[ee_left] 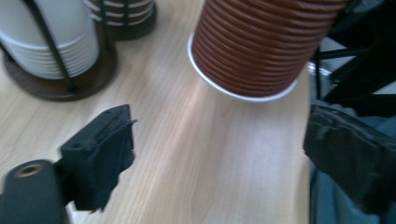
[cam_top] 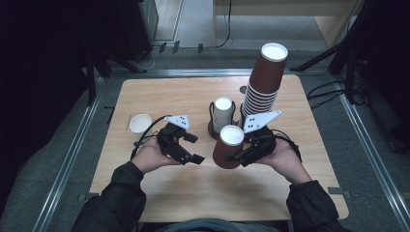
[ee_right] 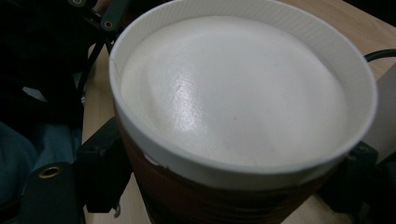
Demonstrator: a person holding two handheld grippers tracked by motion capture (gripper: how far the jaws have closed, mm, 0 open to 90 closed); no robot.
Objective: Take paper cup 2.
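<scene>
A brown ribbed paper cup (cam_top: 226, 150), upside down with its white base up, sits between the jaws of my right gripper (cam_top: 239, 154), which is shut on it. In the right gripper view the cup (ee_right: 233, 93) looms large, with a black pad pressing each side of its brown wall and my right gripper (ee_right: 229, 186) around it. My left gripper (cam_top: 195, 148) stands to the left of the cup, open with nothing between its jaws. From the left gripper view, the cup (ee_left: 252, 51) hangs tilted just over the wood beyond my left gripper (ee_left: 219, 149).
A tall leaning stack of upturned brown cups (cam_top: 265, 82) rises behind my right hand. A wire holder with stacked white cups (cam_top: 223, 113) stands at the table's middle, also seen as white cups (ee_left: 51, 42). A single small white cup (cam_top: 140, 123) sits at the left.
</scene>
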